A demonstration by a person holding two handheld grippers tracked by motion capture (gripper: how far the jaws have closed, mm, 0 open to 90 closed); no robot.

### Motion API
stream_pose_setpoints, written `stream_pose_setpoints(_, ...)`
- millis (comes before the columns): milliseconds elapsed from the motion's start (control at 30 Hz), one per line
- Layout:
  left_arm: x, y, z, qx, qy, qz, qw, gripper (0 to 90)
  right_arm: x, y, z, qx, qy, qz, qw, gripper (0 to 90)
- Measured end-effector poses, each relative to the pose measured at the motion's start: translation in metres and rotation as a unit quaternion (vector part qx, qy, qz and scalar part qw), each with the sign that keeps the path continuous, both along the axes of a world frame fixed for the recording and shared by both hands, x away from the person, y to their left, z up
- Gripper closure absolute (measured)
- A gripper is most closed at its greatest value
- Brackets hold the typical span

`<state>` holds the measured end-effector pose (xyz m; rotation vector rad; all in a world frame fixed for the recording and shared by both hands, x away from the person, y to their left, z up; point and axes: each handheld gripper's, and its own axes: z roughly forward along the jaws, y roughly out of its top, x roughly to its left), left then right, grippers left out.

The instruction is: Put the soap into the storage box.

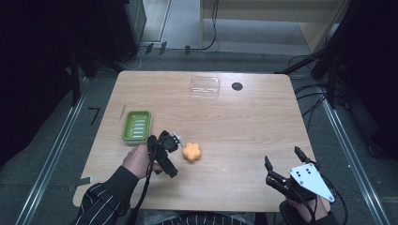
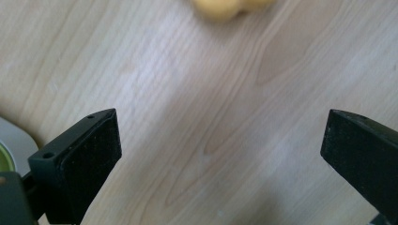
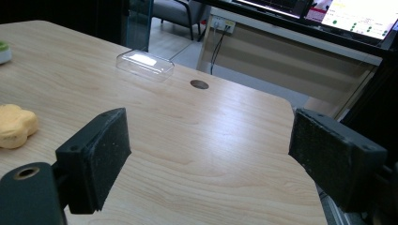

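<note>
Orange and shaped like a little flower, the sponge (image 1: 191, 152) lies on the wooden table (image 1: 244, 126) in the high view, left of the middle and toward the near edge. The left gripper (image 1: 177, 140) sits just beside it on the left, held low over the wood by the left hand (image 1: 137, 161), whose striped sleeve (image 1: 104, 199) comes in from the bottom; how its jaws stand is hard to make out here. A green tray (image 1: 137, 125) rests close behind that gripper, near the table's left edge. At the far side a clear plastic lid (image 1: 205, 86) lies next to a dark round hole (image 1: 237, 86). The right gripper (image 1: 285, 158) hovers near the front right corner, well apart from the sponge, its jaws spread wide and holding nothing. In the left gripper view, the two black jaws stand wide apart over bare wood with nothing between them, and the sponge (image 2: 231, 6) shows as a blurred yellow shape at the top edge, ahead of the jaws. In the right gripper view, the jaws are likewise parted and empty; the sponge (image 3: 16, 125) lies off at the left edge, and the plastic lid (image 3: 145, 64) and the hole (image 3: 199, 84) lie farther on.
</note>
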<state>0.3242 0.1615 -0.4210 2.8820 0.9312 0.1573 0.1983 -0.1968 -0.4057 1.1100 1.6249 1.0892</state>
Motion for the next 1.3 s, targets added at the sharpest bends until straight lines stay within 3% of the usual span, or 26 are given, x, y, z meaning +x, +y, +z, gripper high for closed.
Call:
stream_pose_setpoints(433, 0.017, -0.031, -0.002, -0.011, -0.012, -0.027, 0.9995, 0.0, 0.000, -0.001, 0.000, 0.003, -0.001, -0.001, 1.0000, 13.3)
stream_pose_setpoints(733, 0.030, -0.050, -0.011, -0.014, -0.006, -0.041, 0.9990, 0.0, 0.000, -0.001, 0.000, 0.004, -0.001, -0.002, 1.0000, 13.3)
stream_pose_setpoints(1300, 0.044, -0.066, -0.028, 0.006, -0.004, -0.064, 0.9979, 2.0, 0.000, -0.002, 0.000, 0.006, 0.000, -0.001, 1.0000, 13.3)
